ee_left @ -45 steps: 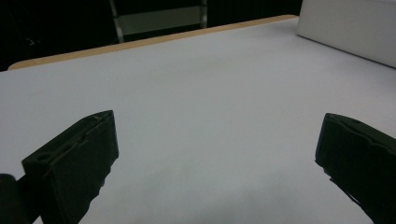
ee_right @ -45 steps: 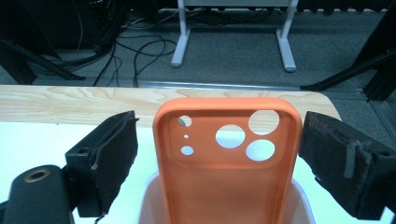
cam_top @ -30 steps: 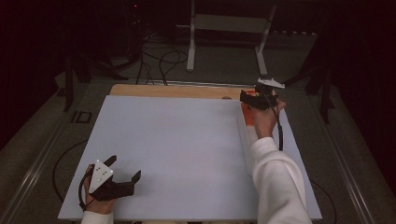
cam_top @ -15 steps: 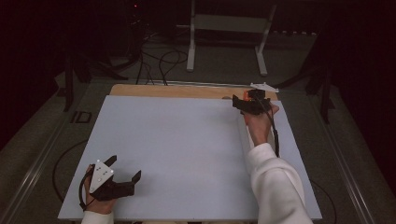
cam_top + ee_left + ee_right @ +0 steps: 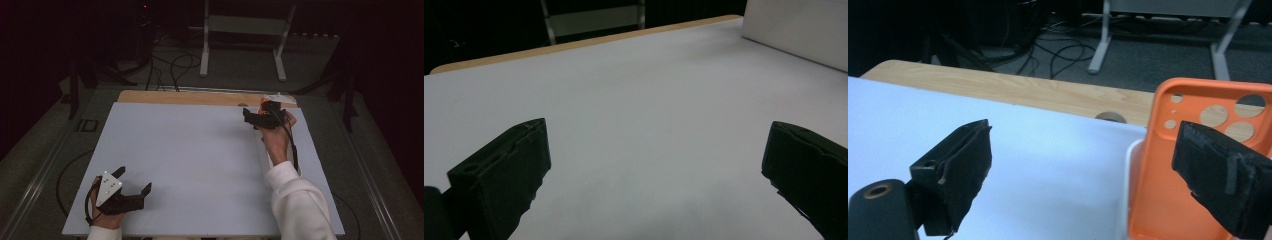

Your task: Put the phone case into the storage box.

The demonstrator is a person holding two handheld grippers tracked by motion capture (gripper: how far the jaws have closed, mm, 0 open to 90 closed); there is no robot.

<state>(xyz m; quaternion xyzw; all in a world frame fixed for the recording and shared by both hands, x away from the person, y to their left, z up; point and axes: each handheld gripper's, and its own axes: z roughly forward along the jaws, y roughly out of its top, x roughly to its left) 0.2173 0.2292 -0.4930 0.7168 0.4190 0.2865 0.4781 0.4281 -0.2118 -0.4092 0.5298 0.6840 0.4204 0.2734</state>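
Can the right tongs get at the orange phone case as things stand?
Probably yes: the right tongs stand open right over the orange phone case, one jaw already in front of it, nothing between.

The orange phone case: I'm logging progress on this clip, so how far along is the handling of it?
Nothing looks done yet. The orange plastic phone case lies at the table's far right, ungripped. In hand: the right gripper hovers open, one jaw over the case's edge. The left gripper rests open on the white table sheet. Left: closing on the case and moving it.

Phone case lies at the table's far right, in a tray
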